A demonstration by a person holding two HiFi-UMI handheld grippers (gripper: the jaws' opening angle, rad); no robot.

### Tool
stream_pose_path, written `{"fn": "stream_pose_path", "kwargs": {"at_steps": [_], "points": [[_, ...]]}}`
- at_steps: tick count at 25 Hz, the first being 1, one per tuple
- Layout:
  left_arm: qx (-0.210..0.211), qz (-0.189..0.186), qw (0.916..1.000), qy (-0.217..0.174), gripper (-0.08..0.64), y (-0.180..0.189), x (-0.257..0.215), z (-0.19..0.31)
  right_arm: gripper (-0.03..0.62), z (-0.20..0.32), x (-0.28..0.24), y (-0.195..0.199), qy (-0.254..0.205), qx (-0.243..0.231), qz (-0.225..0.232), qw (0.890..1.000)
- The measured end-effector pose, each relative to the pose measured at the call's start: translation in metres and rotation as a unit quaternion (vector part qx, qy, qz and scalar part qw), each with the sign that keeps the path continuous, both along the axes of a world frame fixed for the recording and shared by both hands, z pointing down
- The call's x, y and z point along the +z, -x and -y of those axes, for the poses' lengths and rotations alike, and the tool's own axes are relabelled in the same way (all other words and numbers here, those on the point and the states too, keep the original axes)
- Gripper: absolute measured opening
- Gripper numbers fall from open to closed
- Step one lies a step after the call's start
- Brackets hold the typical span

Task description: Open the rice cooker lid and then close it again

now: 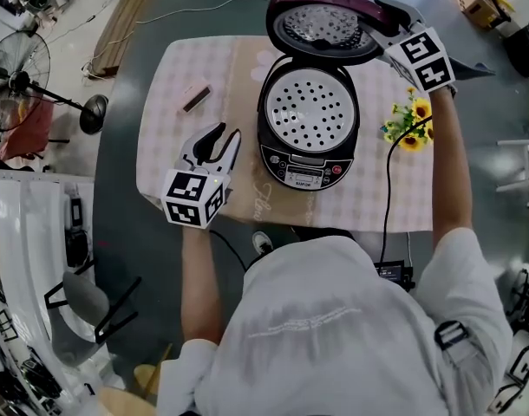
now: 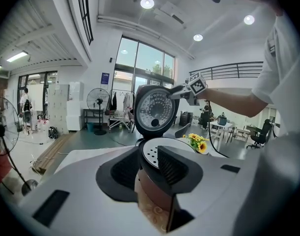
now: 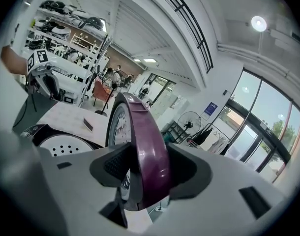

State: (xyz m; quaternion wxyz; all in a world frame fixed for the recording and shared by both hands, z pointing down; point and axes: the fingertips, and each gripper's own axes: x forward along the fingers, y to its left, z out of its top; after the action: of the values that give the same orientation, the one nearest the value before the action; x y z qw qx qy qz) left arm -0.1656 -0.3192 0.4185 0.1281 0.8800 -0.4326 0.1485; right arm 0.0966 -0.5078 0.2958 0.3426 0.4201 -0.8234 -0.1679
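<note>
Rice cooker (image 1: 308,133) sits mid-bench (image 1: 165,159) on checked cloth, control panel facing the person. Lid (image 1: 325,24) stands fully raised at the back, its inner face toward the camera; perforated steamer tray (image 1: 310,109) exposed in the pot.

Right hand-held gripper (image 1: 382,20) pinches the maroon lid's rim, one pad on each face, as the right gripper view confirms.

Left hand-held gripper (image 1: 227,133) is low over the bench just left of the cooker, jaws spread, nothing between them.

Sunflowers (image 1: 410,124) right of the cooker.
</note>
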Motion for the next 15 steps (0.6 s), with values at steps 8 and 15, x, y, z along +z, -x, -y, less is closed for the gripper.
{"fn": "stream_pose_path", "kwargs": {"at_steps": [8,15], "points": [[-0.003,-0.004,1.0000,-0.001,0.129,-0.002,-0.002,-0.010,0.221,-0.027,0.007,0.004,-0.018,-0.011,-0.041,0.999],[-0.009,-0.008,0.9999,0.003,0.129,-0.002,0.001,-0.019,0.221,-0.056,0.017,0.011,-0.001,-0.035,-0.044,0.998]]}}
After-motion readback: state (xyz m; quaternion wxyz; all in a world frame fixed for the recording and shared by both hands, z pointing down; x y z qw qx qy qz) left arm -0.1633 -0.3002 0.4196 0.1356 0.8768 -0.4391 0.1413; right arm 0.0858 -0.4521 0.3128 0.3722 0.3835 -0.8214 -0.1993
